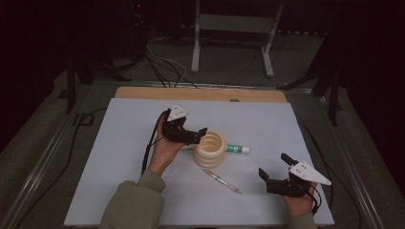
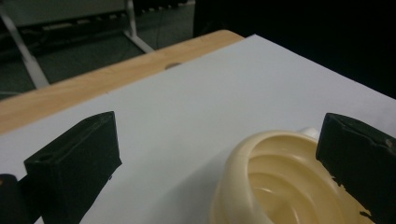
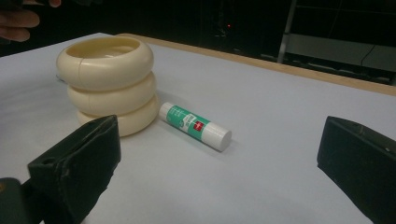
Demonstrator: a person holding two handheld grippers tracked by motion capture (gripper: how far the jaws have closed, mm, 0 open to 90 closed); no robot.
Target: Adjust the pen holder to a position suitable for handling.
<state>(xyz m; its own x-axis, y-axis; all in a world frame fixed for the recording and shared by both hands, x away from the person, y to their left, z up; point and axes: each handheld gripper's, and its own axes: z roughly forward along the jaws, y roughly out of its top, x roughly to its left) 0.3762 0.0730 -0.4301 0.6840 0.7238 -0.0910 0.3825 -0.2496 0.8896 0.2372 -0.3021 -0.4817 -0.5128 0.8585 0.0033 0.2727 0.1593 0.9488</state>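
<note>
With the left gripper (image 1: 198, 135) spread wide and empty over the rim of the ribbed cream holder (image 1: 209, 149) at mid-table, I would lift clear before swinging toward the pen (image 1: 222, 181), the right gripper (image 1: 273, 168) idling open.

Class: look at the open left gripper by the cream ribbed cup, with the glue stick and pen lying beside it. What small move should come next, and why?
Probably move the right gripper, open and idle, toward the glue stick: it lies loose by the cup, and the left gripper hangs open, empty, over the cup's rim.
</note>
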